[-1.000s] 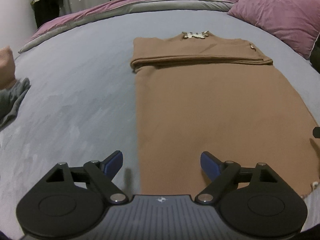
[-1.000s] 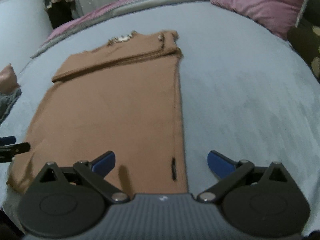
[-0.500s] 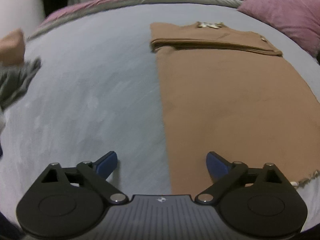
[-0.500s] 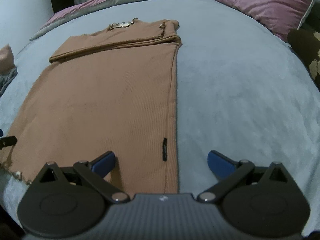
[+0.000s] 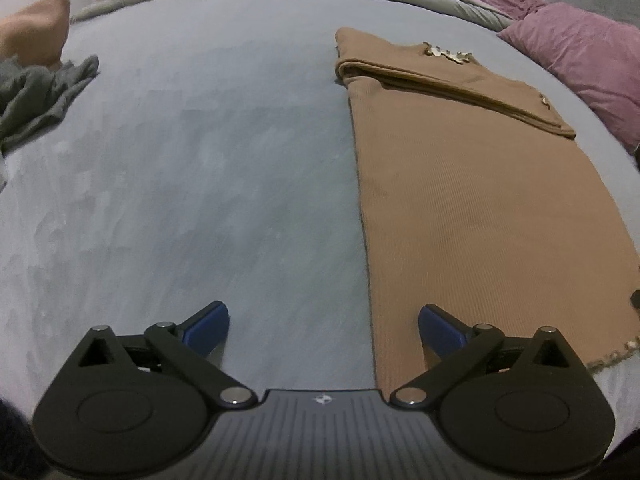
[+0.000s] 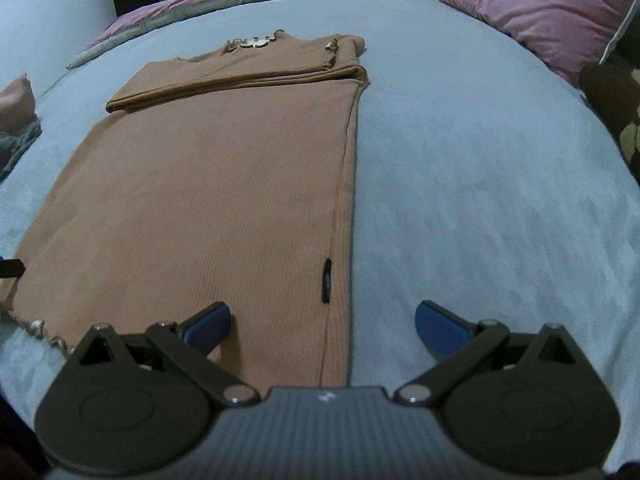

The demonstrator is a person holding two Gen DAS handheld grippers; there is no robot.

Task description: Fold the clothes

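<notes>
A brown ribbed garment [image 5: 472,184] [image 6: 208,184] lies flat on the blue-grey bed, its sleeves folded across the chest near the collar. My left gripper [image 5: 323,322] is open at the garment's lower left corner, straddling its left edge just above the hem. My right gripper [image 6: 323,320] is open at the lower right corner, straddling the right side seam beside a small black label [image 6: 327,280]. Neither holds any cloth. The frilled hem [image 6: 44,332] shows at the bottom left of the right wrist view.
A grey crumpled garment [image 5: 36,96] and a peach-coloured item [image 5: 36,32] lie at the left edge of the bed. Purple pillows [image 6: 540,8] sit at the back right, with a dark patterned cushion [image 6: 616,112] beside them. Bare bedspread [image 5: 192,184] stretches left of the garment.
Both grippers moved closer to the hem corners. The left one shifted leftward, so the garment now sits to the right in its view. Both stayed open.
</notes>
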